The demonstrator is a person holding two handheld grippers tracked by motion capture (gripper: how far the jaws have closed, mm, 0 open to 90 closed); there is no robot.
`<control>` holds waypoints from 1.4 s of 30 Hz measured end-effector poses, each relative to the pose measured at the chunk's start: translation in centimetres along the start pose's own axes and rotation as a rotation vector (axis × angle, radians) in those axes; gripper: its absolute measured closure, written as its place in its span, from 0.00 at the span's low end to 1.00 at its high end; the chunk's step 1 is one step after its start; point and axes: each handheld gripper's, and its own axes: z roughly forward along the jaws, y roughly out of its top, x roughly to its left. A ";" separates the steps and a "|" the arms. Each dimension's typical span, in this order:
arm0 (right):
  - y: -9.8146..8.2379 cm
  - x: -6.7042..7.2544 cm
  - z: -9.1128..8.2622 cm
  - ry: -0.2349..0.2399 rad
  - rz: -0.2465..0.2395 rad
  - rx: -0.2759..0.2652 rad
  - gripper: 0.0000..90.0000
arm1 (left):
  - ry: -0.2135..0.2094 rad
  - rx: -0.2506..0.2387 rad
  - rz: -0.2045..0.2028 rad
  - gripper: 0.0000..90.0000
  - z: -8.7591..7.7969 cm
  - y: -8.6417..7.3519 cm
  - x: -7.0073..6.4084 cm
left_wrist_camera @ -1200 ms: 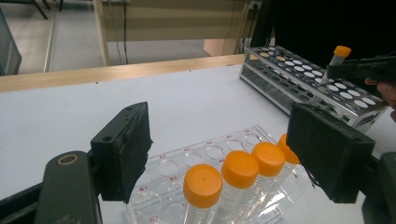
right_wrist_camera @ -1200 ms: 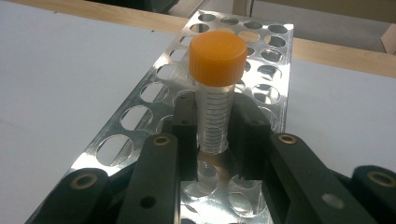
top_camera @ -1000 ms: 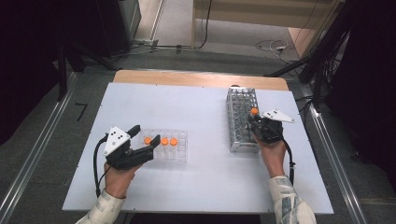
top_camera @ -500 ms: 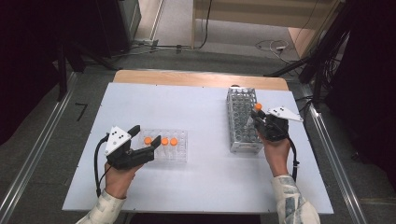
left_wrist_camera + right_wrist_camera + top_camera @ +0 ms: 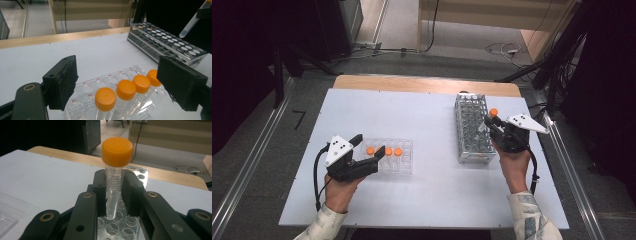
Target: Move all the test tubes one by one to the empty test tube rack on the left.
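Note:
A clear plastic rack (image 5: 404,162) (image 5: 110,80) lies front left on the white table (image 5: 422,115) and holds several orange-capped tubes (image 5: 388,151) (image 5: 125,89). My left gripper (image 5: 369,145) (image 5: 117,82) is open, and its jaws have just been opening. The tubes stand between the pads untouched. My right gripper (image 5: 488,122) (image 5: 115,192) is shut on one orange-capped clear tube (image 5: 493,112) (image 5: 113,182) (image 5: 192,22). It holds that tube upright, its tip just above the holes of the metal tube rack (image 5: 472,130) (image 5: 120,227) (image 5: 170,42).
A wooden strip (image 5: 422,84) runs along the table's far edge. Metal rails (image 5: 242,170) flank the table on both sides, and cables (image 5: 507,50) lie on the floor beyond. Bare white tabletop lies between the two racks.
My right gripper has risen with the tube, lifting it up off the metal rack and a little to the right. The left hand has stayed put.

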 end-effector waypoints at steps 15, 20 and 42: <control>-0.7 3.1 -2.8 0.132 -0.032 -0.018 0.80 | -0.017 -0.004 0.005 0.19 -0.1 0.2 -0.5; -0.8 4.3 -3.4 0.166 -0.055 -0.017 0.80 | -0.031 -0.007 0.005 0.19 -0.2 0.2 -0.8; -2.4 9.7 -2.6 0.316 -0.147 0.041 0.80 | -0.082 -0.018 0.035 0.20 -0.6 0.3 -2.2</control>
